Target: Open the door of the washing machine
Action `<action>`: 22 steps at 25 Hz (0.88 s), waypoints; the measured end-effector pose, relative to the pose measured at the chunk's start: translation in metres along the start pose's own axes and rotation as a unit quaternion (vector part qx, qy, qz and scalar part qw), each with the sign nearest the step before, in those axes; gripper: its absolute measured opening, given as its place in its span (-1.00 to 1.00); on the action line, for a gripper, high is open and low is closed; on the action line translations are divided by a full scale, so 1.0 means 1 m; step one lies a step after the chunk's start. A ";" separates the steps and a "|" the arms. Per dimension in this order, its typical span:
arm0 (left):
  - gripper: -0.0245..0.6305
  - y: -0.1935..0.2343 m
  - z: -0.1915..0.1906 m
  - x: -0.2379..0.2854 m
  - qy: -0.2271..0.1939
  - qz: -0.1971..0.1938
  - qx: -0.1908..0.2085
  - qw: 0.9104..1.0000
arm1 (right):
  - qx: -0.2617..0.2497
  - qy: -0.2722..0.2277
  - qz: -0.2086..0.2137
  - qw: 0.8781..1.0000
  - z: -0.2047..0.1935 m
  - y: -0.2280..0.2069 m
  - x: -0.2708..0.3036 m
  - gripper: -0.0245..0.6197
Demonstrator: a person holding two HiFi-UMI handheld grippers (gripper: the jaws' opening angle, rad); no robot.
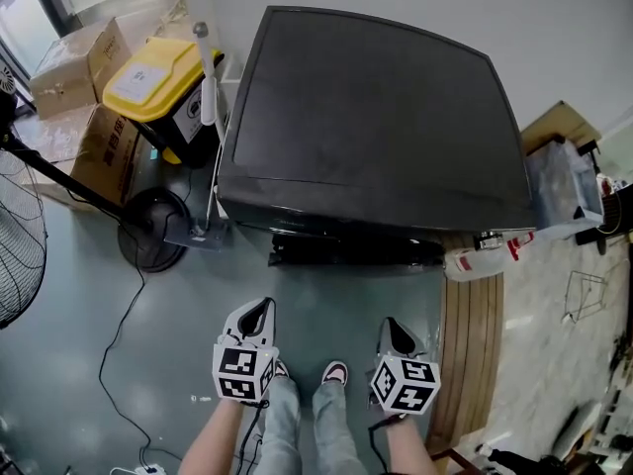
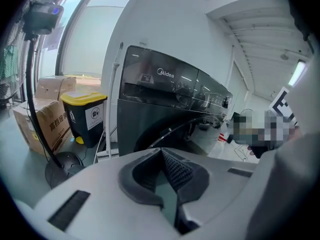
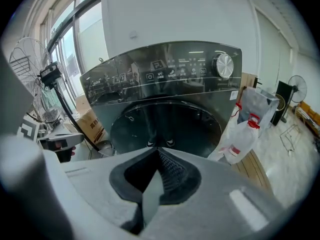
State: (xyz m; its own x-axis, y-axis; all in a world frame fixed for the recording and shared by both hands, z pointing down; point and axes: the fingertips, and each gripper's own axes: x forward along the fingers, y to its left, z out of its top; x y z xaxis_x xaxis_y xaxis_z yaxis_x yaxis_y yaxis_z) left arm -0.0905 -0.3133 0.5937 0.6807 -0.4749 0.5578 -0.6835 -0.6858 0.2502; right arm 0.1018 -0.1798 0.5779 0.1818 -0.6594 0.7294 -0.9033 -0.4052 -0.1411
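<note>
At your 10 o'clock, a yellow-lidded bin (image 1: 158,82) stands just beside the washing machine. Your left gripper (image 1: 257,315) hangs at 7 o'clock in the head view, with its jaws pressed together and nothing between them. The dark washing machine (image 1: 376,117) fills your 12 o'clock. Its round door (image 3: 165,121) is closed and faces you, clear of both grippers. Your right gripper (image 1: 394,334) is at 5 o'clock, and its jaws are likewise together and empty. At 3 o'clock, a white jug (image 1: 465,263) lies by the machine's right front corner.
</note>
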 end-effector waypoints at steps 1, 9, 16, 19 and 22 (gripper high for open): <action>-0.92 -0.001 0.000 0.000 0.000 -0.002 0.001 1.000 | 0.000 0.001 0.000 1.000 -0.001 0.000 0.000 -0.91; -0.91 0.005 -0.004 0.008 0.013 0.000 0.010 1.000 | 0.002 0.000 -0.007 1.000 -0.002 -0.004 0.002 -0.91; -0.55 0.008 -0.001 0.016 0.015 -0.029 0.024 0.999 | 0.006 0.005 -0.011 1.000 -0.007 -0.007 0.003 -0.91; -0.55 0.009 -0.001 0.021 0.017 -0.036 0.045 0.998 | 0.011 0.005 -0.014 1.000 -0.008 -0.009 0.004 -0.91; -0.48 0.011 -0.002 0.026 0.019 -0.051 0.068 0.996 | 0.015 0.004 -0.017 1.000 -0.011 -0.010 0.005 -0.91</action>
State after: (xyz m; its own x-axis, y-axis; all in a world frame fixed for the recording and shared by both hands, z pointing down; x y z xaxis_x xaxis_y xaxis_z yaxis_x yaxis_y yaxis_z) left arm -0.0807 -0.3316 0.6127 0.7326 -0.3784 0.5657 -0.5665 -0.7997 0.1987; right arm 0.1077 -0.1720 0.5898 0.2092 -0.6393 0.7400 -0.8846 -0.4462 -0.1353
